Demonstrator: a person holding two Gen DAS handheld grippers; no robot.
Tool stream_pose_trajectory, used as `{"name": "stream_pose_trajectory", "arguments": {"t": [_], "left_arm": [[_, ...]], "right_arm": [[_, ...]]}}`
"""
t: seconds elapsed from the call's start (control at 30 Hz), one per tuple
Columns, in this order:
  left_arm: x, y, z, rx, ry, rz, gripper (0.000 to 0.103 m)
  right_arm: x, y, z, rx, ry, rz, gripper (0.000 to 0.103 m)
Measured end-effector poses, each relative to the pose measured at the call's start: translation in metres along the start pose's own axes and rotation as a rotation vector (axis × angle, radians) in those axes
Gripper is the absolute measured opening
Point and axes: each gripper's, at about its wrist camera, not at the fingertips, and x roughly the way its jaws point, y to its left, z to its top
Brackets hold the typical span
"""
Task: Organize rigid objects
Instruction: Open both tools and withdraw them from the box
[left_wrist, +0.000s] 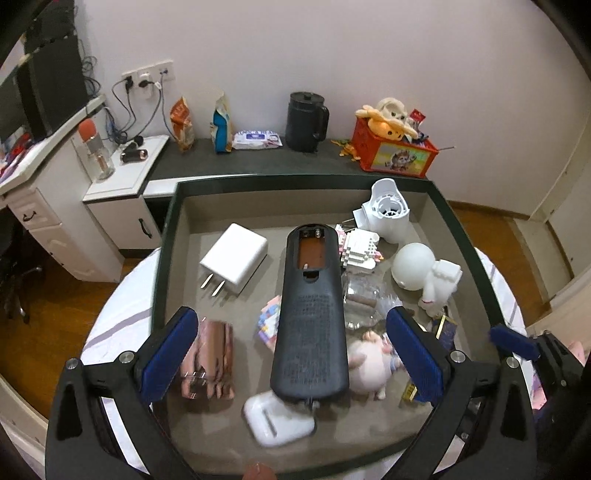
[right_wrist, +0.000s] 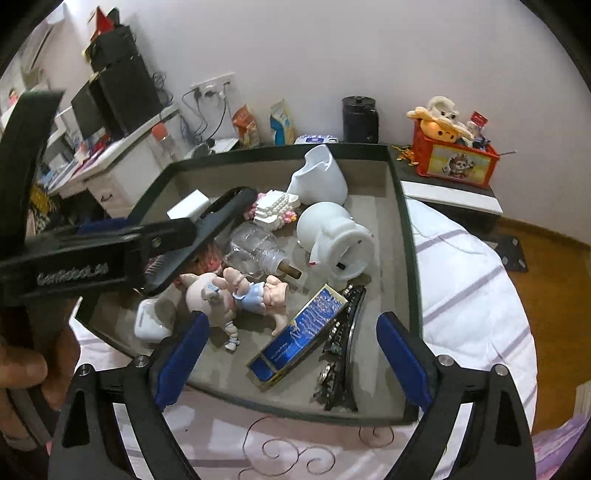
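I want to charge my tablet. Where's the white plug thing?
In the left wrist view the white charger lies in the tray's far left part, left of the black remote, prongs pointing toward the camera.

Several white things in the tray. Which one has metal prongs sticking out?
The white charger block, lying flat at the tray's left side, with two prongs. The astronaut figure and earbud case have none.

The left hand-held gripper (right_wrist: 110, 254) carries the one legible marking: white lettering on its black body that reads roughly "GenRobot.AI", seen from the right wrist. Print on the blue box (right_wrist: 299, 332) and red crate (right_wrist: 456, 164) is too small to read.
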Motion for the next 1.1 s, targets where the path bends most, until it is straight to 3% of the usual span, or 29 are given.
{"name": "stream_pose_trajectory", "arguments": {"t": [0.37,0.7,1.1], "left_arm": [[-0.087,-0.002,-0.037,0.029,-0.111,0.049,0.103],[-0.173,-0.005,-0.108,0.042,-0.179,0.069,0.103],[-0.241,0.003,-0.181,-0.05,-0.245,0.102,0.103]], "right_arm": [[-0.05,0.013,-0.024,0.077,-0.057,0.003,0.103],[-0.116,0.033,-0.067,0.105,-0.118,-0.016,0.103],[-0.187,0.048,-0.123,0.09,-0.18,-0.058,0.103]]}}
